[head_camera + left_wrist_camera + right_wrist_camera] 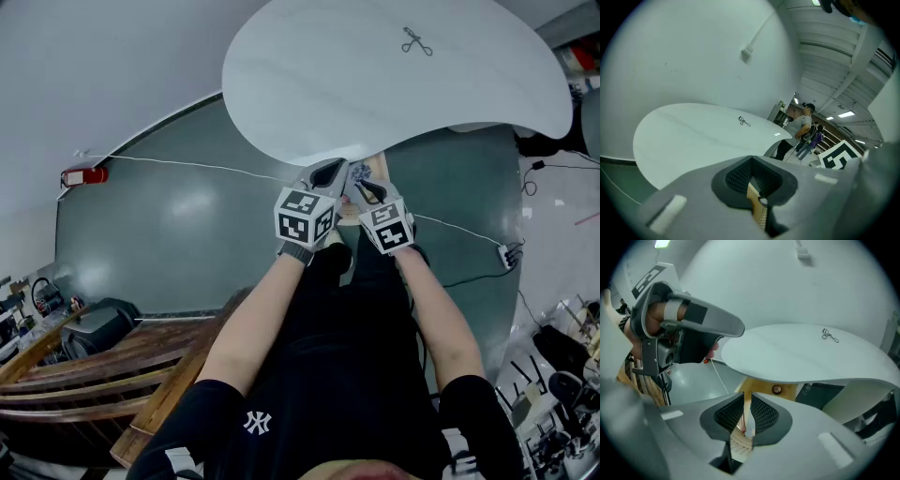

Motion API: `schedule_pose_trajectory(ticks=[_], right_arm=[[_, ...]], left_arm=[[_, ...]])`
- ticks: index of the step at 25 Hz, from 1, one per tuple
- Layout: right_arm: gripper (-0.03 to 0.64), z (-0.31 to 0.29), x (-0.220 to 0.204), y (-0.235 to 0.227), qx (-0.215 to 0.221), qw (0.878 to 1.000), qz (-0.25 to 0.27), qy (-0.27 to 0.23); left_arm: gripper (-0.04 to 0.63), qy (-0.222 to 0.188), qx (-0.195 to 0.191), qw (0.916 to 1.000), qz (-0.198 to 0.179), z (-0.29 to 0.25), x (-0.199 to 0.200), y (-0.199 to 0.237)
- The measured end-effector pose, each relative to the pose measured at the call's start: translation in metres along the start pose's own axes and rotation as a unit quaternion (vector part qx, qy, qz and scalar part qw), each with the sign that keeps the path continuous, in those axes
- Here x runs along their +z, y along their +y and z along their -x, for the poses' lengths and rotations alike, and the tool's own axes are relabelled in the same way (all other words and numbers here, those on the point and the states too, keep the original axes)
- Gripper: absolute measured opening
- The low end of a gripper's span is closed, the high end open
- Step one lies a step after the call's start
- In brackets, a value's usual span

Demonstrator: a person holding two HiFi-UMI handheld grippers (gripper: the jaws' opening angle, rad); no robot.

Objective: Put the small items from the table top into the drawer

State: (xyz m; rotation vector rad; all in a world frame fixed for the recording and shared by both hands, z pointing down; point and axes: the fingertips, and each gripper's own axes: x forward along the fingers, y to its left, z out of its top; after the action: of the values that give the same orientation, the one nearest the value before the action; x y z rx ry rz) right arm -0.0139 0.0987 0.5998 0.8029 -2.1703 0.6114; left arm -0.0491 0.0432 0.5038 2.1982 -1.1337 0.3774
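We see the eyelash curler (417, 42) lying on the white table top (309, 84), far out in front of both grippers and a bit to their right. Our left gripper (330, 174) has its jaws pressed together. Our right gripper (368, 192) has its jaws a little way apart. They pinch nothing we can make out. The wooden drawer (765, 391) sits just in front of it, under the table top.

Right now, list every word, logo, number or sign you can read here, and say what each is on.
"NY": white interlocked monogram on the person's black shirt.
Left marker cube and right marker cube: black-and-white square patterns only, no letters or numbers.
Nothing else in any view is readable.
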Motion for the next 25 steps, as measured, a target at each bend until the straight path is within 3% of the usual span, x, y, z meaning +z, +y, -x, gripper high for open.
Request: schedule_pose_trajectory(ticks=[10, 25], right_arm=[[0.055, 0.039, 0.047, -0.056, -0.044, 0.998, -0.015, -0.052], [0.028, 0.058, 0.091, -0.148, -0.069, 0.995, -0.028, -0.072]], left_arm=[[0.000, -0.009, -0.019, 0.9997, -0.010, -0.032, 0.034, -0.022], [0.000, -0.008, -0.027, 0.9995, -0.013, -0.097, 0.089, -0.037]])
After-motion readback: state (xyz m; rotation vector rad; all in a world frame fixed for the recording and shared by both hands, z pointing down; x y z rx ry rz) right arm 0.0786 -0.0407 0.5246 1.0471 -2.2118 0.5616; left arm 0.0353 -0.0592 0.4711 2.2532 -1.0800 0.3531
